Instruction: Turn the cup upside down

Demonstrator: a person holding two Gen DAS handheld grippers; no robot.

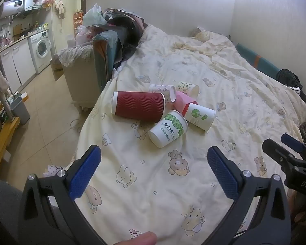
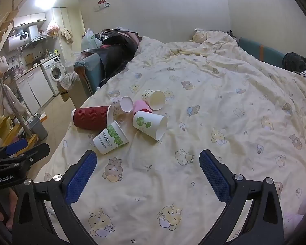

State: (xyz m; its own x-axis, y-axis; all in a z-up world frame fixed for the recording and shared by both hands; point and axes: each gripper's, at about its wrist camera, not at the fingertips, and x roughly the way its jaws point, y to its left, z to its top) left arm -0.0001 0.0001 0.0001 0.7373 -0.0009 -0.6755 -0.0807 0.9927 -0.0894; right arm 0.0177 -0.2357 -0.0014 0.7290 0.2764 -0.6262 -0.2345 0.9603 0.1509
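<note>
Cups (image 1: 168, 128) tumbled on their sides on the bed (image 1: 224, 102), well ahead of left tongs (image 1: 154, 170) and right tongs (image 2: 148, 171), both spread wide, gripping nothing.

Cream duvet (image 1: 173, 183) printed with cartoon bears; ribbed dark-red cup (image 1: 139, 106); white cup (image 1: 168, 129) with green leaves; pink cup (image 1: 181, 100).

Each claw (image 1: 154, 173) (image 2: 148, 175) is black plastic with ribbed blue pads (image 1: 84, 170), silver screws, and white "GenRobot.AI" lettering.
</note>
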